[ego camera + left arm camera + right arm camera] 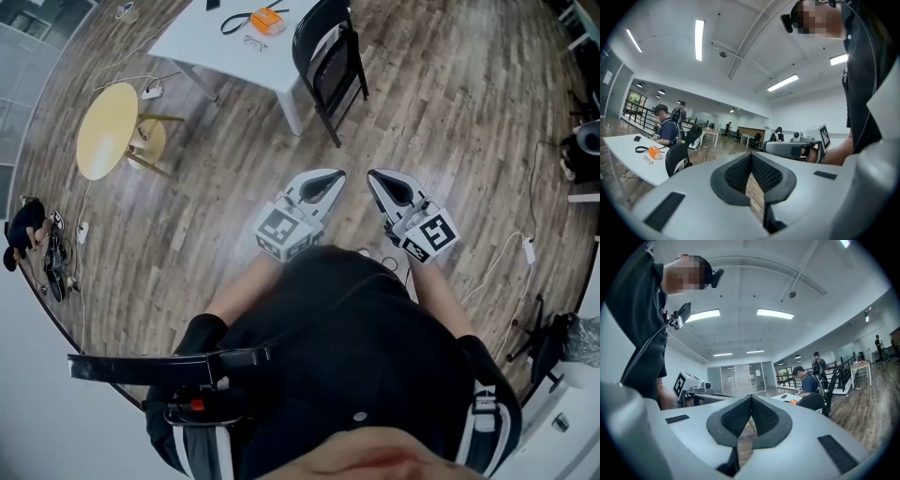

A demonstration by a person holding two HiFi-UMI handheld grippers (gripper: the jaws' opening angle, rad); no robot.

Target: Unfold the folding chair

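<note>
Chair [328, 58], black and folding, stands at the upper middle of the frame beside the white desk [202, 39]. Lower, at frame centre, we hold the left claw [337, 175] and right claw [371, 175] clenched on nothing, well apart from it.

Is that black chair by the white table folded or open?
Folded: the black chair stands flat, its seat up against its back.
</note>
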